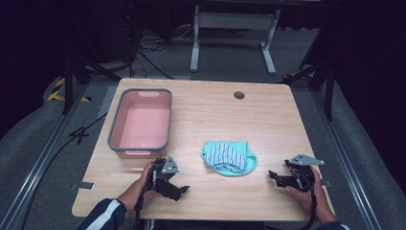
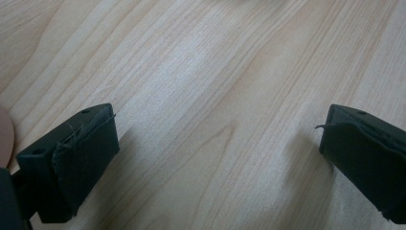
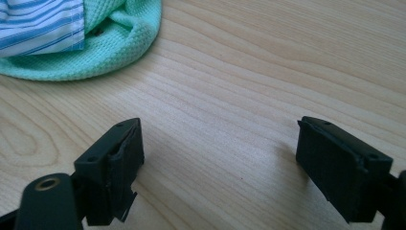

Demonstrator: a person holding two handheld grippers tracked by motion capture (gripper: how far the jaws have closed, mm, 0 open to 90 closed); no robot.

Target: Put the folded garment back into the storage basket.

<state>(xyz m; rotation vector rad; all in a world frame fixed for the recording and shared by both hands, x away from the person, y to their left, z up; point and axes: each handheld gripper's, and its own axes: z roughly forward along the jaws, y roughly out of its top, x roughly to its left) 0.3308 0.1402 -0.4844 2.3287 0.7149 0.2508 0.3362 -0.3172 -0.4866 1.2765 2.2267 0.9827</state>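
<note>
A mint green knitted cloth (image 1: 239, 165) lies near the table's front middle, with a blue-and-white striped cloth (image 1: 227, 154) folded on top of it. In the right gripper view the green cloth (image 3: 115, 43) and the striped cloth (image 3: 38, 24) sit at the upper left. My left gripper (image 1: 178, 191) rests low over the table at the front left, open, with bare wood between its jaws (image 2: 215, 143). My right gripper (image 1: 274, 177) is at the front right, to the right of the cloths, open and empty (image 3: 220, 163). A pink tub with a grey rim (image 1: 115, 129) stands empty at the left.
The wooden table (image 1: 268, 120) has a round cable hole (image 1: 239, 95) at the back. Its front edge runs just below both hands. A white desk frame (image 1: 234, 28) and cables lie on the floor beyond the table.
</note>
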